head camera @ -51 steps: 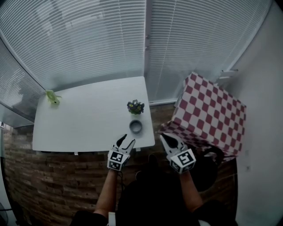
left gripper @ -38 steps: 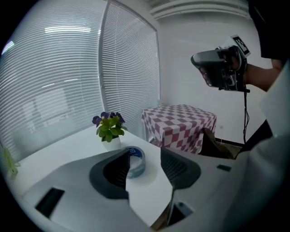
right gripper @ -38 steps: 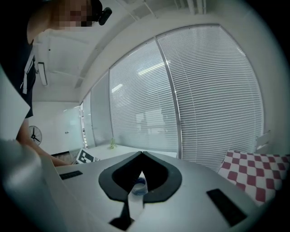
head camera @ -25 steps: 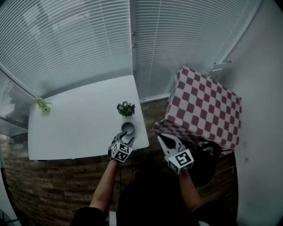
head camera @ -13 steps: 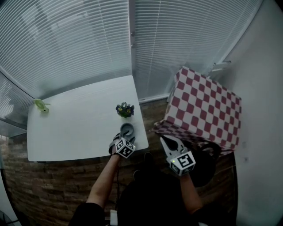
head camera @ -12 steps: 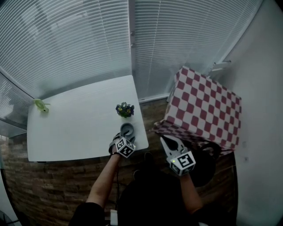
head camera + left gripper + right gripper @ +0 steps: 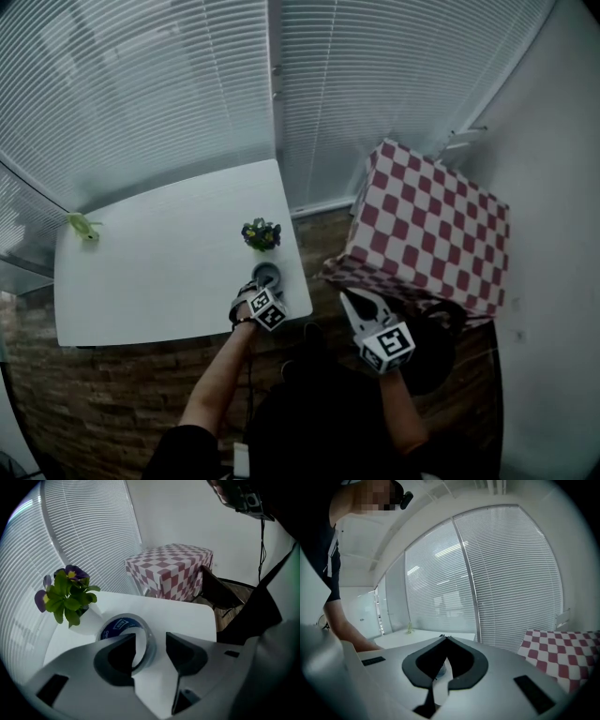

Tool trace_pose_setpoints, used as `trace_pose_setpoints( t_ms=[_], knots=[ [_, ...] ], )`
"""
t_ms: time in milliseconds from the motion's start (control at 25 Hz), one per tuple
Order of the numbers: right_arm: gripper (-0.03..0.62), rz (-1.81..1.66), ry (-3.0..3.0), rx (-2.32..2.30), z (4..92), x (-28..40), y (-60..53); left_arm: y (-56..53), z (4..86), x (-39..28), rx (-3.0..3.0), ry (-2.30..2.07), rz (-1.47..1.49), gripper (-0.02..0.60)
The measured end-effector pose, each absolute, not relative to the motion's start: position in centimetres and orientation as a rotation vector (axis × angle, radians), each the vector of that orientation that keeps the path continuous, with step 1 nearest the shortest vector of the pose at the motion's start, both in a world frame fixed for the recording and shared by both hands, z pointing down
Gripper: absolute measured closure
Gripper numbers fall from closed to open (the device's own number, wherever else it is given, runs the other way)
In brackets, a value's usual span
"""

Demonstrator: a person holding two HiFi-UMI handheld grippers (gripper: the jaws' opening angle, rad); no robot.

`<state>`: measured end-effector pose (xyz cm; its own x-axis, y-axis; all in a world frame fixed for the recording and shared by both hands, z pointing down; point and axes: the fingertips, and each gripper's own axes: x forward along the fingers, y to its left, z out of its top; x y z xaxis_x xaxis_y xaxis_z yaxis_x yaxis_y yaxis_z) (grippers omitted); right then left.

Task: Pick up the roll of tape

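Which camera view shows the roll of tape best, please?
The left gripper view: the roll of tape lies flat, close up, blue label visible, one jaw overlapping it. The head view shows only a small grey ring at the tips of the left gripper. The right gripper view shows no clear sight of it.

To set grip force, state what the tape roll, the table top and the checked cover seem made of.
Greyish roll of tape: glossy plastic film, apparently clear, with blue print showing inside the ring.
White table top: smooth, hard, with a faint sheen; likely laminate.
Red-and-white checked cover: soft cloth or oilcloth, since it drapes over the edges.
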<state>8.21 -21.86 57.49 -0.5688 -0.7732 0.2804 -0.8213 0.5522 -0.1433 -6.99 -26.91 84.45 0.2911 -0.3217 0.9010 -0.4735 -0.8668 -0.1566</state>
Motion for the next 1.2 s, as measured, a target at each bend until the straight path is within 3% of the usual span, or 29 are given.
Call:
trace_pose_setpoints(
  t_ms=[120,280,720,1200],
  knots=[
    [0.588,0.372,-2.592,1.354,57.9,8.5,-21.9,-27.0,84.6,-7.0,2.395,-0.751,1.634,0.387],
    [0.588,0.350,-2.596,1.348,58.4,8.6,-21.9,-27.5,84.7,-7.3,2.405,-0.773,1.677,0.457],
    [0.588,0.418,-2.563,1.372,58.9,8.9,-21.8,-26.8,84.2,-7.3,2.408,-0.764,1.624,0.528],
    [0.588,0.428,-2.567,1.387,58.7,9.1,-22.0,-27.5,79.0,-7.0,2.495,-1.015,1.142,0.535]
  ],
)
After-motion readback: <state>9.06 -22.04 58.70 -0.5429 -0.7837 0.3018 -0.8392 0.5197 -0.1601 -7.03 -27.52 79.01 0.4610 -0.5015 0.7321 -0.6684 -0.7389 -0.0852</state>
